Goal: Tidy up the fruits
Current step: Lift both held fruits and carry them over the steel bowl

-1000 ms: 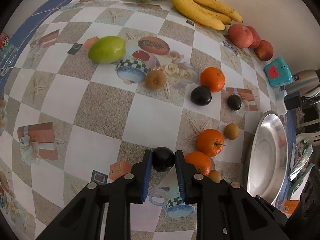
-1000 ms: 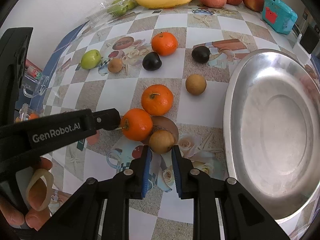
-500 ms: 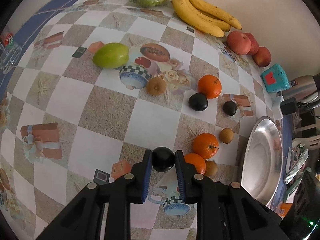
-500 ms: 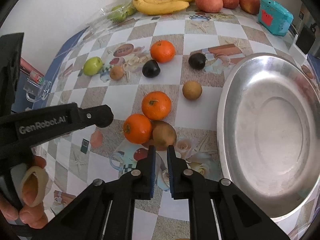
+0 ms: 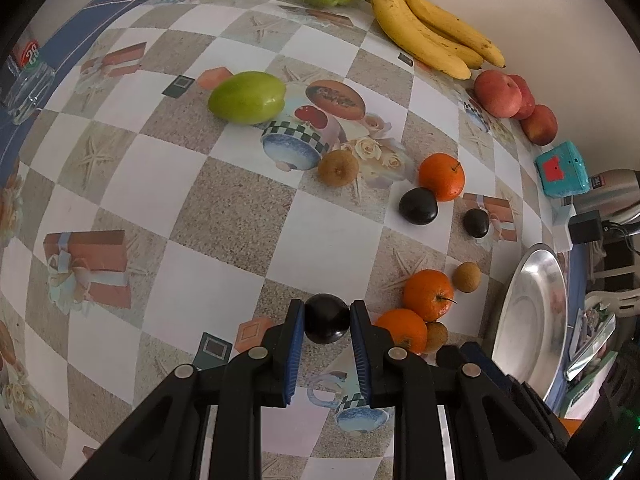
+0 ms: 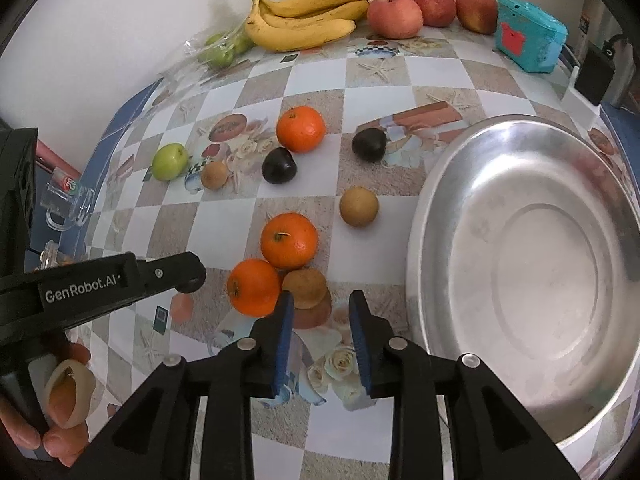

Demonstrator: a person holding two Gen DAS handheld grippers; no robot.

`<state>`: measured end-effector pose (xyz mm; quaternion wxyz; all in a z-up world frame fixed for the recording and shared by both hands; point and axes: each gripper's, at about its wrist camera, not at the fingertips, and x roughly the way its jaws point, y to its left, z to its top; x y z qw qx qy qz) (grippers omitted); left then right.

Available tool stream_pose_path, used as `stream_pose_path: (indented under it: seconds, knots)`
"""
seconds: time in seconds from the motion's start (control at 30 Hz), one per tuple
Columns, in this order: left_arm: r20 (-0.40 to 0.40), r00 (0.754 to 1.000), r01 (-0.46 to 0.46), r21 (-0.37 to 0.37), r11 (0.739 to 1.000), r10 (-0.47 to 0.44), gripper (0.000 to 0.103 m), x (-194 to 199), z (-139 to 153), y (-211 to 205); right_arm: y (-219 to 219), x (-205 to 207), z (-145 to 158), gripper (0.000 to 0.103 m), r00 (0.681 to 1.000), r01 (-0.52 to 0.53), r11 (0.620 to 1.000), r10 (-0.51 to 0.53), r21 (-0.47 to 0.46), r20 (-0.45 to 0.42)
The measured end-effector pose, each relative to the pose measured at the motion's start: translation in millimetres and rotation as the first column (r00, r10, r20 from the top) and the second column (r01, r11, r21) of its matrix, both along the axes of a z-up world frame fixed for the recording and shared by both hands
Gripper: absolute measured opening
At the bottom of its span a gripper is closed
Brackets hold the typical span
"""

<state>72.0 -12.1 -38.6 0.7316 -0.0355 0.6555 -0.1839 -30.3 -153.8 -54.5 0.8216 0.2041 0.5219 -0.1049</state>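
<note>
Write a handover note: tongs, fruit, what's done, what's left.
Left tongs: shut on a dark plum.
Right tongs: empty, jaws just opened, aimed at the brown fruit beside two oranges.
Metal plate: holds no fruit.
On the table: two more dark plums, a third orange, two more brown fruits, a green fruit. Bananas and apples sit by the wall.
Done: one plum gripped. Left: everything else.
</note>
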Motion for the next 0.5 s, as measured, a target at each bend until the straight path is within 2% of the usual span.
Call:
stream_pose_path:
  seconds: [0.3, 0.5]
  knots:
    - [-0.009, 1.000, -0.012, 0.000, 1.000, 0.012, 0.025, 4, -2, 7, -9, 11, -8, 0.029, 0.999, 0.045, 0.996, -0.046, 0.076, 0.014]
    - [-0.012, 1.000, -0.017, 0.002, 1.000, 0.017, 0.025, 5, -3, 7, -5, 14, -10, 0.029, 0.999, 0.038, 0.997, -0.039, 0.064, 0.006]
